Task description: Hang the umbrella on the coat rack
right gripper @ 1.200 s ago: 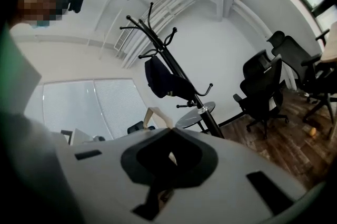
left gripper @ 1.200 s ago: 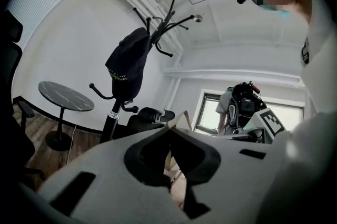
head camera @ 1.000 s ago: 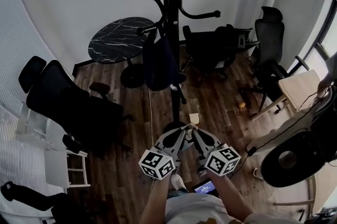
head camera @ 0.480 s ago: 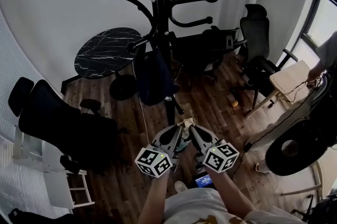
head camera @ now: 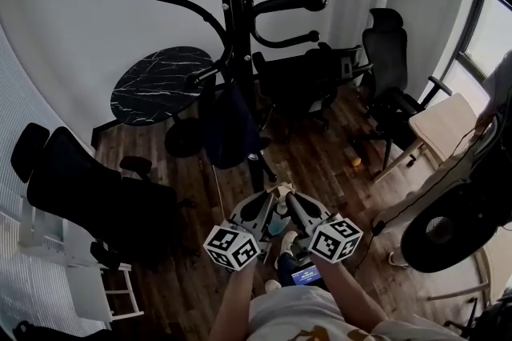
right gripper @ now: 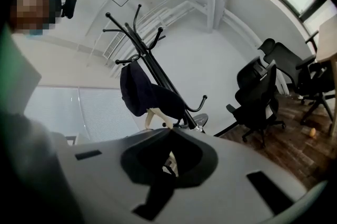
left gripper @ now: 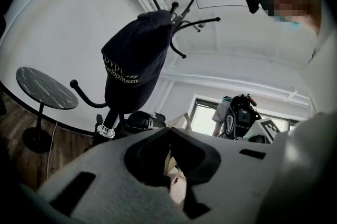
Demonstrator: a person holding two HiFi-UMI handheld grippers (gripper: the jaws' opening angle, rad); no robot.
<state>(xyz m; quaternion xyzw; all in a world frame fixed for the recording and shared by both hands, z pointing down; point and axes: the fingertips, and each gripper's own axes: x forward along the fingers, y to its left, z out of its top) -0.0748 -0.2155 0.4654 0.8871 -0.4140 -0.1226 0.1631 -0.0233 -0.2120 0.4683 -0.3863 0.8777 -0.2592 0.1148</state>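
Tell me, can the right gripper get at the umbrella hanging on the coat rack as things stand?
Probably yes. Nothing stands between the right gripper and the umbrella, which hangs ahead on the coat rack, apart from it. Its jaws are together, so they would have to open first.

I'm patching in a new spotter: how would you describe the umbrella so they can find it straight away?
Find the tall black coat rack beside the round marble table. Hanging against its pole is the umbrella: a folded navy bundle with pale lettering, the only thing on hooks that are otherwise bare.
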